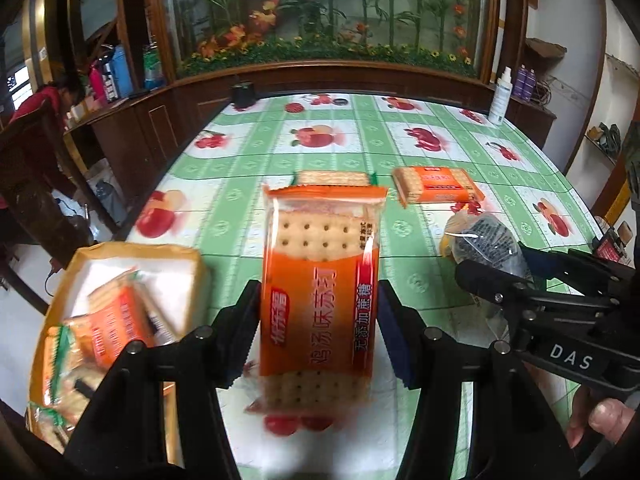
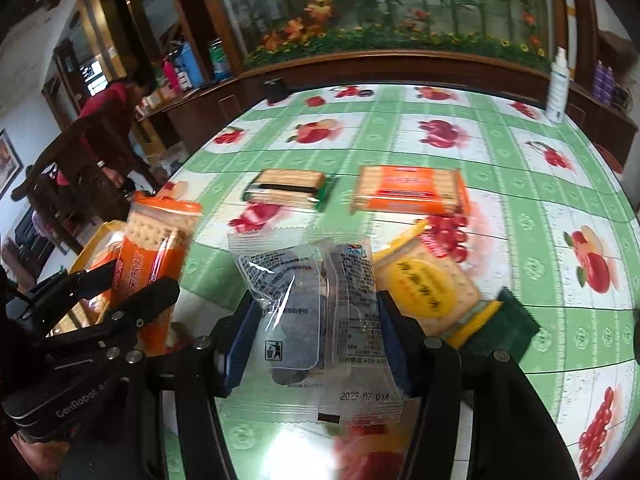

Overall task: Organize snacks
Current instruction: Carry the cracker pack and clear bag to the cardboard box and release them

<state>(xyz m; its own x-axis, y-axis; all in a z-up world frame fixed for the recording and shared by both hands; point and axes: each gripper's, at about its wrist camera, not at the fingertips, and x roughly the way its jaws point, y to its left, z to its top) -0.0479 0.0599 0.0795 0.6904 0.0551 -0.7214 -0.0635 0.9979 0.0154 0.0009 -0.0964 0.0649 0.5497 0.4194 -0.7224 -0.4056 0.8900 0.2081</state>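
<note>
My left gripper [image 1: 318,316] is shut on an orange cracker pack [image 1: 320,280] and holds it above the table, right of a yellow-rimmed box [image 1: 132,252] with several cracker packs inside. My right gripper [image 2: 316,332] is shut on a clear packet of dark snacks [image 2: 312,312]. That packet also shows in the left wrist view [image 1: 484,244]. On the table lie a green-ended cracker pack [image 2: 288,190], an orange cracker pack [image 2: 408,190] and a yellow cracker pack [image 2: 432,284] just right of my right gripper. The held orange pack shows at the left of the right wrist view [image 2: 156,248].
The table has a green checked fruit-print cloth [image 1: 360,140]. A white spray bottle [image 2: 558,88] stands at its far right corner and a small black cup [image 2: 276,88] at the far edge. A person in red [image 2: 116,120] bends beside wooden chairs at the left.
</note>
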